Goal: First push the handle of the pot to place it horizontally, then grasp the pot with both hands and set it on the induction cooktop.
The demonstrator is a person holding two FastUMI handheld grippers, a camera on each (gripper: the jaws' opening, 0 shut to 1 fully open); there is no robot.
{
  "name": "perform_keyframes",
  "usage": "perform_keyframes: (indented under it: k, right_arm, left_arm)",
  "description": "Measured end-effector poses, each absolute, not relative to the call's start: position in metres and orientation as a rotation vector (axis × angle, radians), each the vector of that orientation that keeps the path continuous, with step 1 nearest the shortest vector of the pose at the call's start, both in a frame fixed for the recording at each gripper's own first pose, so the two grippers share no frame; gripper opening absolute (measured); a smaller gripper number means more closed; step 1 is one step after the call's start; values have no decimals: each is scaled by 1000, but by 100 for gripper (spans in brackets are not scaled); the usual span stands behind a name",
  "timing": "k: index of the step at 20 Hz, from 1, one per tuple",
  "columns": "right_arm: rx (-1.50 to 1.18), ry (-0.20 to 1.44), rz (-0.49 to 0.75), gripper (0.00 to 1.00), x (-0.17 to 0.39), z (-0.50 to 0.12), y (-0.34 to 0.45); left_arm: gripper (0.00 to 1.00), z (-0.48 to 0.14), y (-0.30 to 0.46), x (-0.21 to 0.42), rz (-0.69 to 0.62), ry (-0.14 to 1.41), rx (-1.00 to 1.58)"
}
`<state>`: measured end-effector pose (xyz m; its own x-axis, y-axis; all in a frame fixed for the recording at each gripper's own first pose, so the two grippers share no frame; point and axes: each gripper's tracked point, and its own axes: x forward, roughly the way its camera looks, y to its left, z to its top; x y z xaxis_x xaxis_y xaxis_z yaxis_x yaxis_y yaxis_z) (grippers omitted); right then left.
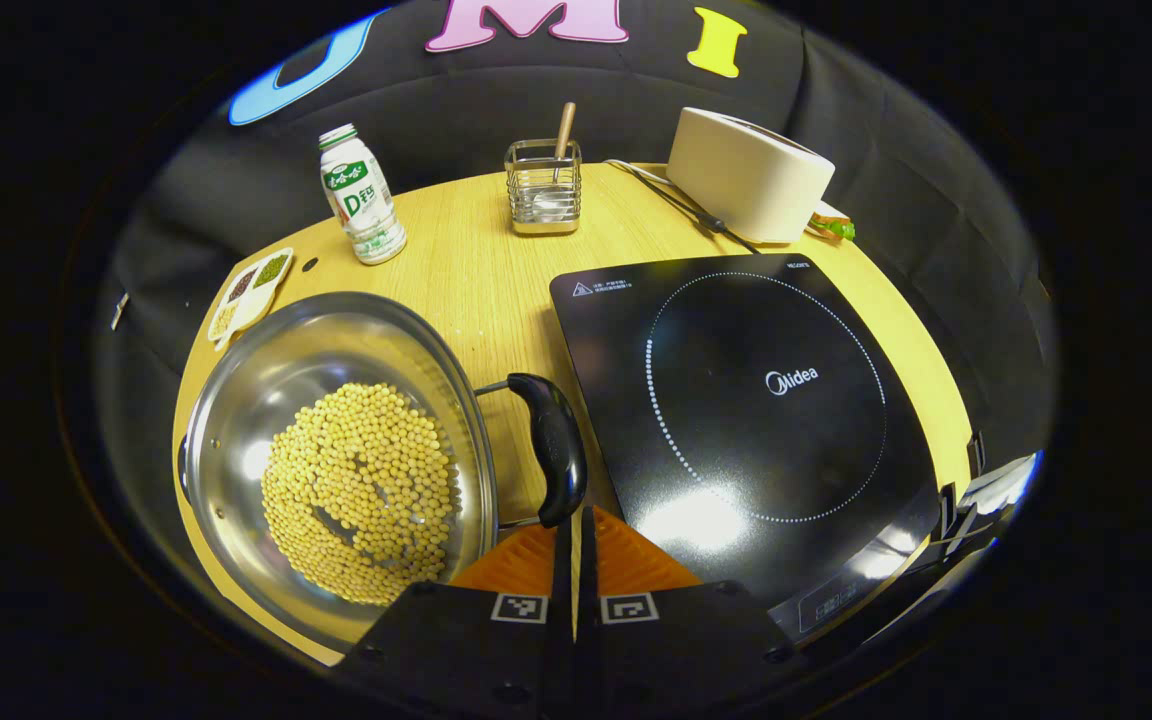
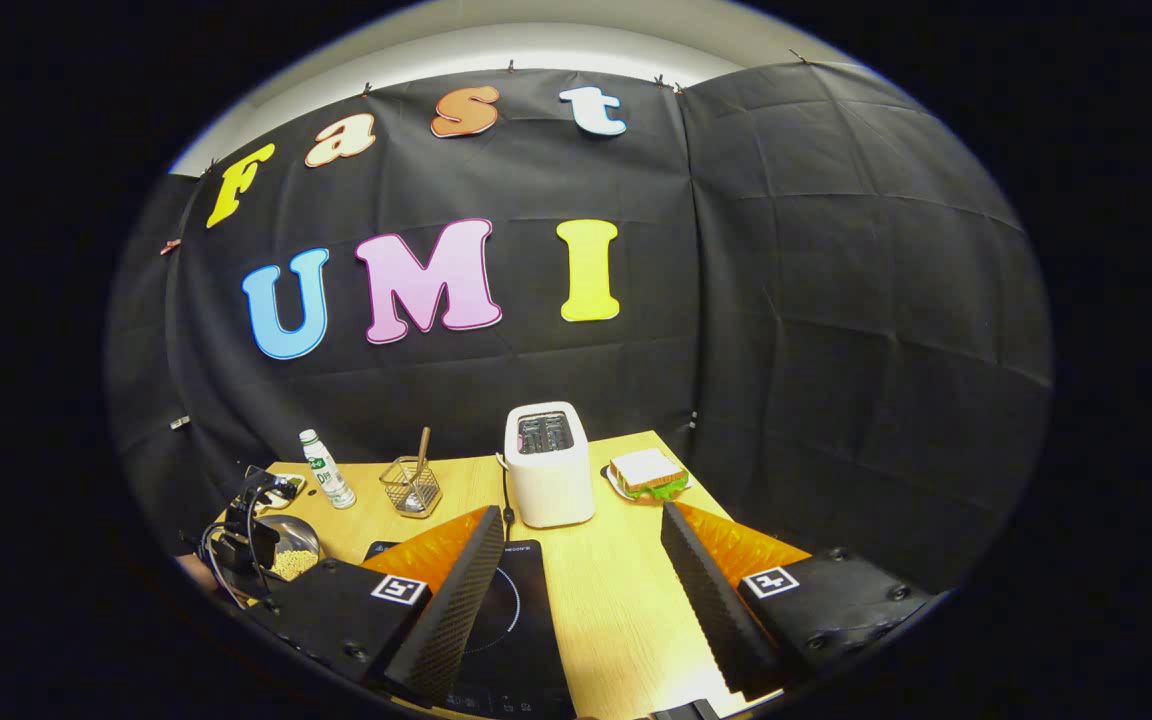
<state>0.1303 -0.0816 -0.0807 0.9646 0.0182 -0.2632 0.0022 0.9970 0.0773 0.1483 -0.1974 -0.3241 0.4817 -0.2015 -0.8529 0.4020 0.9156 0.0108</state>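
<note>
Stainless steel pot (image 1: 336, 450), one, on the wooden table (image 1: 476, 270) just left of the induction cooktop (image 1: 746, 420); a layer of yellow beans (image 1: 361, 495) covers its bottom. One black handle (image 1: 554, 445) on wire brackets at the rim faces the cooktop; a second shows only as a dark edge on the far side. Judged stiff, smooth-walled and slippery, moderately heavy with the load; beans would roll if it tilts. Best hold: the two handles, kept level.

Left gripper (image 1: 576, 560): jaws closed together, holding nothing, tips touching or just short of the handle's near end. Right gripper (image 2: 576, 600): jaws wide apart, empty, raised above the table's cooktop side.

Further items, one each: bottle (image 1: 361, 195), wire holder (image 1: 543, 187) with a wooden stick, toaster (image 2: 548, 465), sandwich (image 2: 648, 472), and a small divided dish (image 1: 251, 292).
</note>
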Motion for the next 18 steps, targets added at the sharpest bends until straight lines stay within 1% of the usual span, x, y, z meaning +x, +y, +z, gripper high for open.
perform_keyframes:
  k: [7, 12, 18]
  right_arm:
    - [78, 260, -7, 98, 122, -77, -84]
    - [68, 260, -10, 98, 113, -75, -81]
    - [42, 273, 23, 98, 103, -78, -59]
  left_arm:
    - [5, -323, -200, 160, -371, 979, 224]
    - [5, -316, -196, 155, -358, 960, 206]
    - [6, -278, -191, 136, -366, 825, 115]
